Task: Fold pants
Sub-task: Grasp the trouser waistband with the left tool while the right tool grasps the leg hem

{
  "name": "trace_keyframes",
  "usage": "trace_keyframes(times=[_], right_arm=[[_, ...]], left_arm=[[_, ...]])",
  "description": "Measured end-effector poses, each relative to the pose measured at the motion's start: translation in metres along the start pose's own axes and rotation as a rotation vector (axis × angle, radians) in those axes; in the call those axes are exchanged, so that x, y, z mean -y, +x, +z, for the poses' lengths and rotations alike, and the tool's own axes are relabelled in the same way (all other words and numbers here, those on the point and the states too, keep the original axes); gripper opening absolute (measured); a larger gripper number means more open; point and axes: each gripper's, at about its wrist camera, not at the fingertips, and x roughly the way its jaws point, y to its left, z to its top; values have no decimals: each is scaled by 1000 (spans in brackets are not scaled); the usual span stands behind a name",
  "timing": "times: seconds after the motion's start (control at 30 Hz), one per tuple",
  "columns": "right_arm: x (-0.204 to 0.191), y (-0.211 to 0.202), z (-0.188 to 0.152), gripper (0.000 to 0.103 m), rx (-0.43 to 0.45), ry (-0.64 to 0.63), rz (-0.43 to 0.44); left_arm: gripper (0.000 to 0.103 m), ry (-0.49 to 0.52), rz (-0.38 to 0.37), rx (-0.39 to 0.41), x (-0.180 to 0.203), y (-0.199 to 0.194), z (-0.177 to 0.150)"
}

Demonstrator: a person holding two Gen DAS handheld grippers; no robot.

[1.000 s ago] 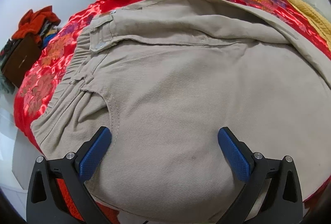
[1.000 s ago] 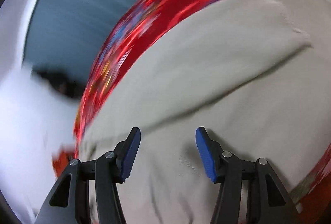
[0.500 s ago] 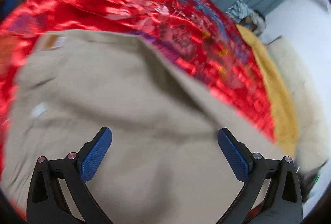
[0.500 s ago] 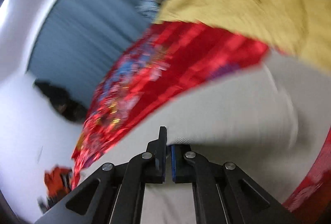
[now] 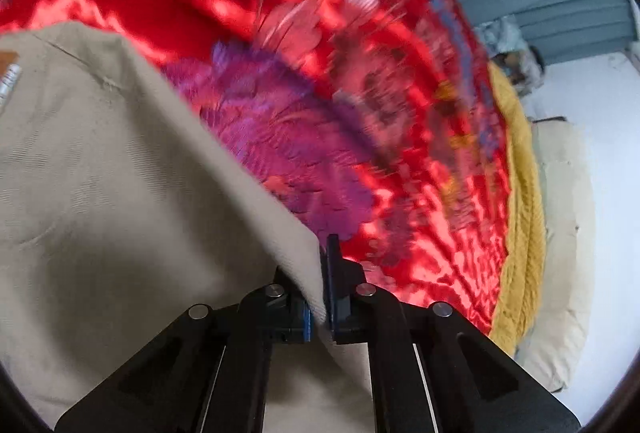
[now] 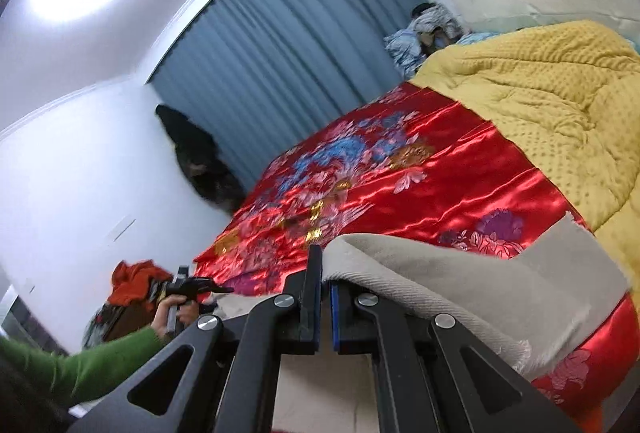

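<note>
Beige pants [image 5: 120, 193] on the bed's red satin cover [image 5: 360, 93]. Left hand-held gripper [image 5: 318, 297] clamped on a pants edge; right hand-held gripper [image 6: 325, 297] pinching a raised fold (yellow blanket [image 6: 540, 93] beyond).

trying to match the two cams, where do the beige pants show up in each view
Left wrist: the pants fill the left and lower half, their edge pinched in the left gripper.
Right wrist: the pants drape across the lower centre and right, held in the right gripper.
Shared landmark: the red floral bedspread beneath them.
</note>
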Motion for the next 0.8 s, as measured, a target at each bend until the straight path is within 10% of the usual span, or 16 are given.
trace_keyframes(times=[0.13,0.27,0.4,0.6,0.8], right_arm=[[32,37,21,3,-126,45,-127],[11,22,61,3,6,-23,33],[35,20,45,4,-95,12,53],[140,65,-57,4,-429,159,-280],[151,64,-67,15,-357,195,-274]], left_arm=[[4,85,-194,180,30,-94,-24],[5,181,-175,338,15,-175,-98],[6,83,-51,193,-52,-142,-172],[6,-53,7,75,-103,-91,-213],[6,2,19,96,-84,-102,-206]])
